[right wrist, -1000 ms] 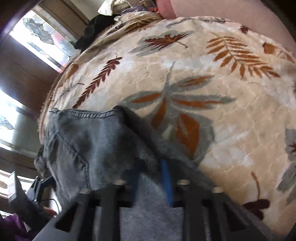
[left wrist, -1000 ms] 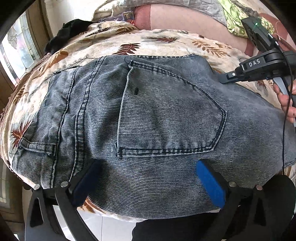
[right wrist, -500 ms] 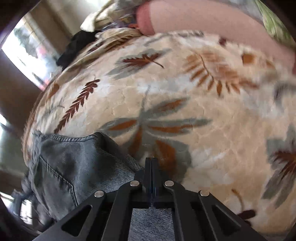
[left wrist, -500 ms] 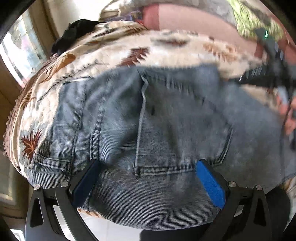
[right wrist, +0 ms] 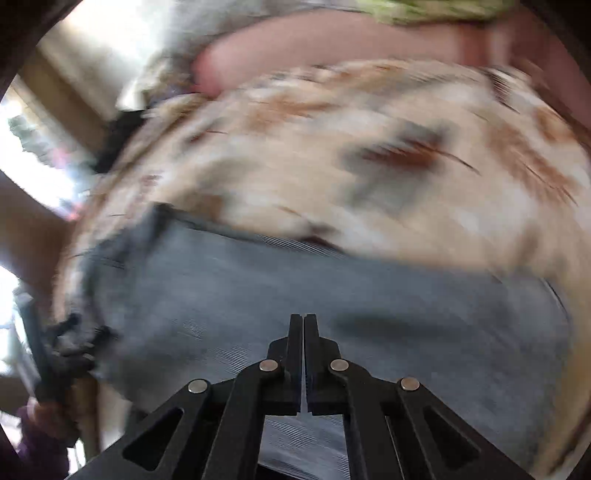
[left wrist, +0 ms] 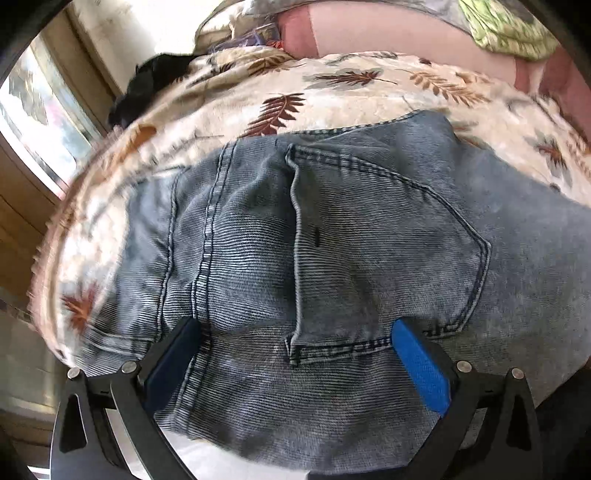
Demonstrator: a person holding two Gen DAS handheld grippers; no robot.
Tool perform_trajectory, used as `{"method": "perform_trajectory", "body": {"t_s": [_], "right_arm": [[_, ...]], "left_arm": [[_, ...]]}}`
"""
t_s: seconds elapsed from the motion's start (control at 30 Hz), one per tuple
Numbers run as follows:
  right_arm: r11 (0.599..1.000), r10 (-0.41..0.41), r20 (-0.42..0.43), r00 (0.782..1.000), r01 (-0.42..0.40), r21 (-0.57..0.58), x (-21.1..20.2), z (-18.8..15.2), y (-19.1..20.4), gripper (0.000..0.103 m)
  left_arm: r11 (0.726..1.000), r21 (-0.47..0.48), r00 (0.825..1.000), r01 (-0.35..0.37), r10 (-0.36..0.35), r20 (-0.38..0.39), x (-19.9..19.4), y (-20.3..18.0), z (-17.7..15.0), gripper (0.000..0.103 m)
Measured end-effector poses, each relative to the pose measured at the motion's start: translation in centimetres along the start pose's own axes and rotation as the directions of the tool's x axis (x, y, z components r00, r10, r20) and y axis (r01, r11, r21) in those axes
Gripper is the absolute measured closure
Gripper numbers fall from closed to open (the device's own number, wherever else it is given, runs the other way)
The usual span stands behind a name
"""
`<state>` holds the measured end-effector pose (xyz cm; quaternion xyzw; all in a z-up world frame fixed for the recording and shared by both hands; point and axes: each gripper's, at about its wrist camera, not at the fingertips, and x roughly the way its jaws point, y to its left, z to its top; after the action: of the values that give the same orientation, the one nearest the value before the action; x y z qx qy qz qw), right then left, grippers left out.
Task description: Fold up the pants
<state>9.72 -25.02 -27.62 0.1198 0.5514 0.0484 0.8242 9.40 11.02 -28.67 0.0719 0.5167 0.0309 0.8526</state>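
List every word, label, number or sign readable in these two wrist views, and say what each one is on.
None can be read.
The jeans show only stitching and a back pocket, no tag or brand patch in view.
The blanket carries a leaf print, no lettering.
The left gripper and right gripper bear no visible marking.
The right wrist view is motion-blurred.

The faded blue-grey corduroy pants (left wrist: 332, 258) lie flat on the cream leaf-print blanket (left wrist: 351, 96) covering the bed, back pocket facing up. A crumpled black garment (left wrist: 147, 85) sits beyond them (far left, by the window), with a pink bolster pillow (left wrist: 388, 33) behind the blanket.
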Motion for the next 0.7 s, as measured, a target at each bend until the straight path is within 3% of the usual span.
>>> {"method": "perform_trajectory", "body": {"t_s": [0.07,0.13,0.23,0.33,0.37,0.47,0.5,0.6,0.7], "right_arm": [[0.993,-0.114,0.021,0.993,0.113,0.03,0.4,-1.6,-2.8,0.101],[0.992,-0.011,0.079,0.997,0.001,0.126,-0.4,-2.9,-5.7,0.101],[0.977,-0.044,0.114,0.992,0.019,0.213,-2.9,-3.6,-7.0,0.099],[0.981,-0.013,0.193,0.981,-0.025,0.193,-5.8,-4.8,-6.5,0.096],[0.984,0.0,0.2,0.98,-0.036,0.175,-6.3,-5.5,-6.2,0.089],[0.986,-0.028,0.155,0.988,0.002,0.166,-5.2,-7.7,-6.5,0.073],[0.984,-0.033,0.122,0.992,0.011,0.179,-4.2,-8.4,-7.2,0.073],[0.968,0.031,0.17,0.985,-0.072,0.242,-4.4,-9.2,-8.5,0.073],[0.961,0.031,0.2,0.979,-0.084,0.263,-6.7,-8.7,-8.2,0.073]], "left_arm": [[1.0,-0.014,1.0,0.003,-0.003,-0.018,-0.1,0.2,0.3,0.0],[1.0,-0.015,0.999,-0.024,0.023,-0.038,-0.5,0.1,0.6,0.0],[0.999,-0.023,0.999,-0.048,0.048,0.0,-2.7,-0.8,0.8,0.0],[1.0,-0.017,0.998,-0.006,0.007,0.06,-5.2,-1.5,1.0,0.0],[1.0,-0.005,0.998,0.004,-0.004,0.063,-5.4,-2.0,1.0,0.0],[0.999,0.047,0.999,-0.014,0.012,0.033,-4.3,-3.5,1.1,0.0],[0.997,0.066,1.0,-0.03,0.029,0.012,-3.3,-4.0,1.1,0.0],[0.994,0.093,0.992,-0.051,0.061,-0.107,-0.4,-4.7,1.3,0.0],[0.994,0.091,0.998,-0.052,0.056,-0.037,-2.7,-4.9,2.2,0.0]]}}
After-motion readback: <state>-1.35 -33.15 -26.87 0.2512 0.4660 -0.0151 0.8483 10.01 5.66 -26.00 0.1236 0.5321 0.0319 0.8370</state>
